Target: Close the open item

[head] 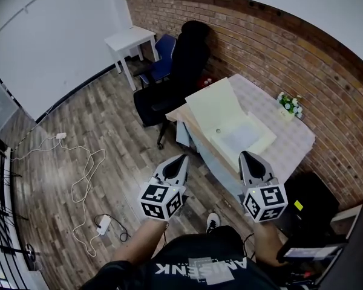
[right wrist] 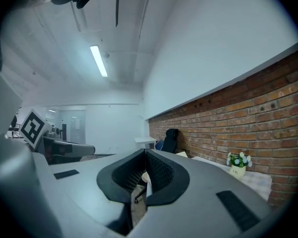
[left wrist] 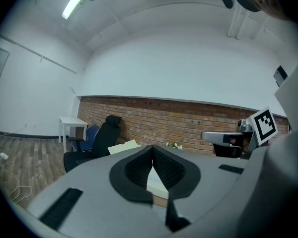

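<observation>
A brick wall (head: pixel 278 47) runs behind a table (head: pixel 290 141) covered with a pale checked cloth. The open item, a large flat cream box (head: pixel 245 139), lies along the table's edge on the side of the black office chair (head: pixel 181 71). Its lid (head: pixel 213 104) is flung back and tilted up toward the table's corner nearest that chair. The shallow base lies open to view, and inside it only a pale, whitish lining shows; whether anything lies on that lining cannot be made out.

Beyond the office chair, a blue chair (head: pixel 163 56) stands beside a small white side table (head: pixel 130 40) by the white wall.

Both grippers hang above the wooden floor, short of the table's near edge and apart from the box. The left gripper (head: pixel 183 157) has its jaws clenched together with nothing between them. The right gripper (head: pixel 247 154) is likewise clenched and empty.

A small pot of white flowers (head: pixel 288 106) stands at the table's edge beside the brick wall. A white cable (head: pixel 85 174) loops across the floor to a power strip (head: pixel 101 225).
</observation>
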